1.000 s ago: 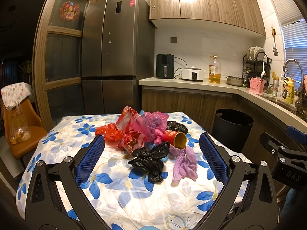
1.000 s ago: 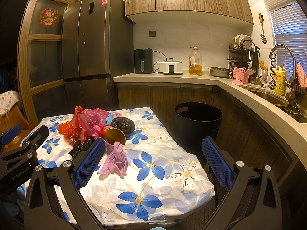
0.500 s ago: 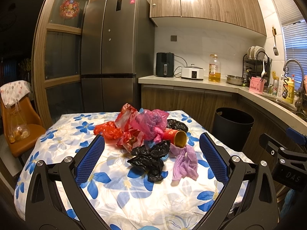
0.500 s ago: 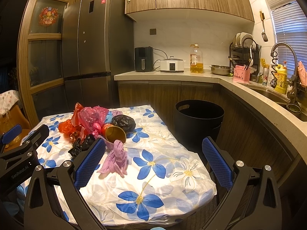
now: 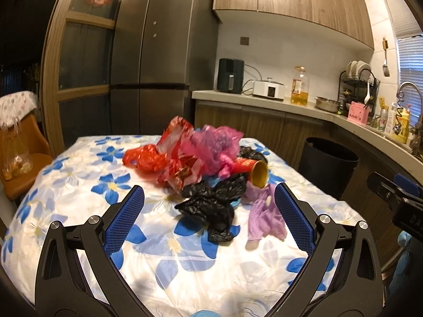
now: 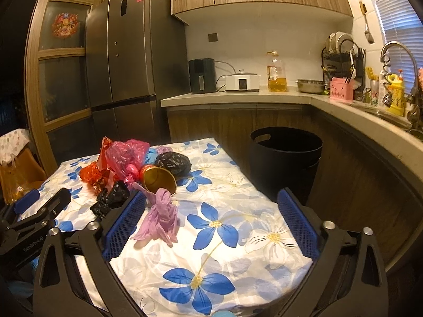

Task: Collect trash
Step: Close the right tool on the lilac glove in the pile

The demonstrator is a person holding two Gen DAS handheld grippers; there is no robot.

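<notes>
A heap of trash lies on the flowered tablecloth: red bags, a pink bag, a crumpled black bag, a red paper cup with a gold inside on its side, and a purple glove. A tied black bag lies behind the cup. My left gripper is open and empty, above the near table edge, facing the black bag. My right gripper is open and empty, right of the purple glove. A black trash bin stands on the floor past the table.
A wooden counter curves along the right with a sink, dish rack, oil bottle and appliances. A tall fridge stands behind the table. An orange chair with a bag on it is at the left.
Both grippers have drifted a little forward toward the table and the trash heap. Both stay open and empty.
</notes>
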